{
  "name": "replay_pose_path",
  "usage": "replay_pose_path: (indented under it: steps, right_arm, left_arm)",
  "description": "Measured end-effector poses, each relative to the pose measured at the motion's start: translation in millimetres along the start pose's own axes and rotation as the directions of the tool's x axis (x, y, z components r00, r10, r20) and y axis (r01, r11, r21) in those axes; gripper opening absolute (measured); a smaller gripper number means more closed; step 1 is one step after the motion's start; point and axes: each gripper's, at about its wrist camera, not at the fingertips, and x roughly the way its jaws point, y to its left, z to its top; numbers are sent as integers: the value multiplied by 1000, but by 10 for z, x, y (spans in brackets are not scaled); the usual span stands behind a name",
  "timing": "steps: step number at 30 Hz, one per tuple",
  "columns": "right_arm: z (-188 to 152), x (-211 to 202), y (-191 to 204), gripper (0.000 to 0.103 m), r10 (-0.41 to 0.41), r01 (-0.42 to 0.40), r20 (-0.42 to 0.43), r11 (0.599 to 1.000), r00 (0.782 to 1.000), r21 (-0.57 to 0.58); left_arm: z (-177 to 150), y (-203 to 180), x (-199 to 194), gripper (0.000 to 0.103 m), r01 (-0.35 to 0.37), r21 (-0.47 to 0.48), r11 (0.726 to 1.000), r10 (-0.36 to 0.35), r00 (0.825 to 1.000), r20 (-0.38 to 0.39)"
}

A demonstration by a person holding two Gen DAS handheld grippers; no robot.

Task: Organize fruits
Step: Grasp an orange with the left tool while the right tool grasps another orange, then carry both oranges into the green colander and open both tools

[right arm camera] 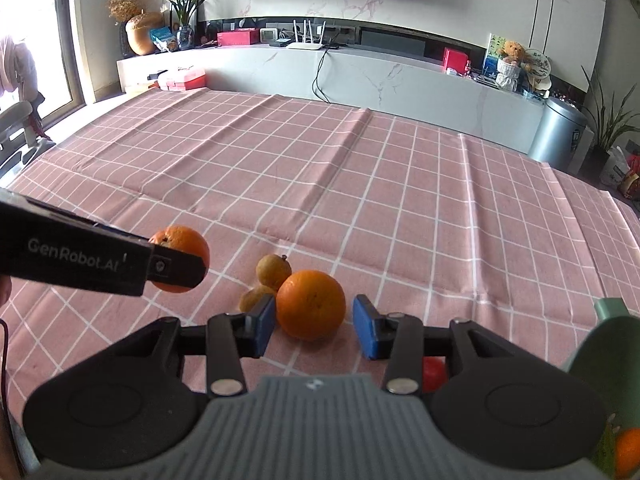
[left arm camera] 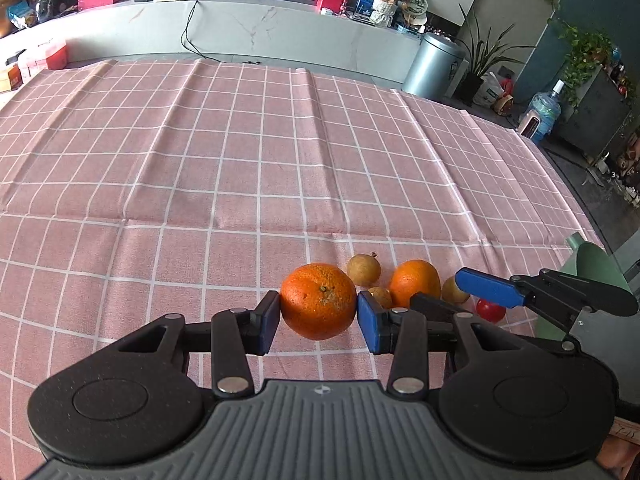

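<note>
**Two oranges, two grippers**

Clearly the round dimpled orange (left arm camera: pixel 318 301) at lower centre of the left wrist view is firm and fairly light, with a waxy skin that could roll or slip; squeezing across its widest girth, as here, looks the safest hold. The left gripper (left arm camera: pixel 318 316) has its blue pads pressed to both sides of this fruit, which seems lifted just off the pink checked cloth surface (left arm camera: pixel 240 160) (its shadow lies beneath). In the right wrist view, the right gripper (right arm camera: pixel 314 326) stands spread wide around the smooth second orange (right arm camera: pixel 311 305) at lower centre, pads apart from the skin, the fruit resting on the cloth. Both tools point forward and slightly downward. Small brown fruits (right arm camera: pixel 273 270) sit touching that orange; a red fruit (left arm camera: pixel 491 310) lies at lower right.
</note>
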Motion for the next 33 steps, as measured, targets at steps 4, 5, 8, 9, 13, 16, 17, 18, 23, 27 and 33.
replay_pose_path:
  steps: [4, 5, 8, 9, 13, 16, 17, 18, 23, 27, 33]
  right_arm:
    - [31, 94, -37, 41, 16, -16, -3, 999, 1000, 33]
    - [34, 115, -40, 41, 22, -22, -5, 999, 1000, 39]
    - [37, 171, -30, 44, 34, -34, -8, 998, 999, 44]
    - [33, 189, -27, 45, 37, -36, -11, 998, 999, 48]
    - [8, 214, -41, 43, 63, -60, -24, 995, 998, 84]
    - [-2, 205, -19, 40, 69, -67, -23, 994, 997, 85]
    - [-2, 199, -11, 40, 67, -65, -24, 994, 997, 83]
    - [-6, 186, -9, 40, 65, -63, -24, 995, 998, 84]
    - [-21, -19, -28, 39, 60, -59, -6, 994, 998, 97]
    - [-58, -313, -77, 39, 60, -61, 11, 990, 998, 131]
    - [-145, -881, -213, 39, 37, -46, 62, 986, 997, 158]
  left_arm:
    - [0, 17, 19, 47, 12, -9, 1000, -12, 1000, -2]
    - [-5, 21, 20, 47, 14, -11, 1000, -14, 1000, -3]
    - [-2, 37, 39, 47, 16, -13, 1000, -16, 1000, -8]
    - [-2, 41, 44, 47, 17, -14, 1000, -17, 1000, -9]
    - [4, 50, 46, 47, 16, -16, 1000, -16, 1000, -8]
    - [2, 42, 42, 47, 16, -14, 1000, -16, 1000, -8]
    - [-5, 39, 35, 47, 15, -12, 1000, -15, 1000, -6]
    - [-8, 34, 28, 47, 15, -11, 1000, -15, 1000, -4]
    - [-29, -1, -58, 47, 20, -7, 1000, -20, 1000, 18]
    - [-46, -67, -181, 47, 51, -9, 999, -50, 998, 42]
    - [-125, -368, -389, 47, 115, 33, 993, -117, 991, 65]
